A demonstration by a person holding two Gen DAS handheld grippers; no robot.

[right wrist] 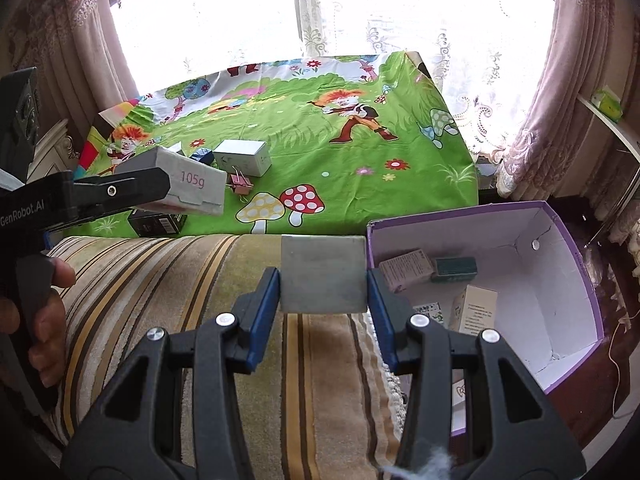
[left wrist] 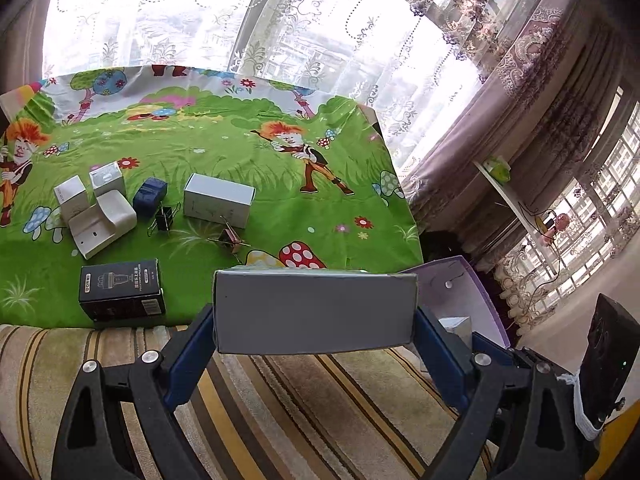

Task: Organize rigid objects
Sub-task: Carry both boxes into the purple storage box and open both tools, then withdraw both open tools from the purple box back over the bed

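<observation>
My left gripper [left wrist: 316,316] is shut on a long grey box [left wrist: 316,312], held above the striped cushion; it also shows in the right wrist view [right wrist: 188,184], marked 105g. My right gripper [right wrist: 324,284] is shut on a small grey square box [right wrist: 323,276], just left of the purple-rimmed storage box [right wrist: 560,280], which holds several small cartons. On the green cartoon cloth [left wrist: 240,152] lie a black box [left wrist: 122,290], a white box [left wrist: 218,199], a blue box [left wrist: 150,196], small white boxes [left wrist: 106,178], a white L-shaped piece [left wrist: 102,224] and two binder clips [left wrist: 162,218].
The striped cushion [right wrist: 180,300] runs along the cloth's near edge. Curtains and bright windows [left wrist: 200,12] stand behind the cloth. A shelf [left wrist: 508,196] with a green item is at the right. A dark device [left wrist: 608,360] hangs at the right edge.
</observation>
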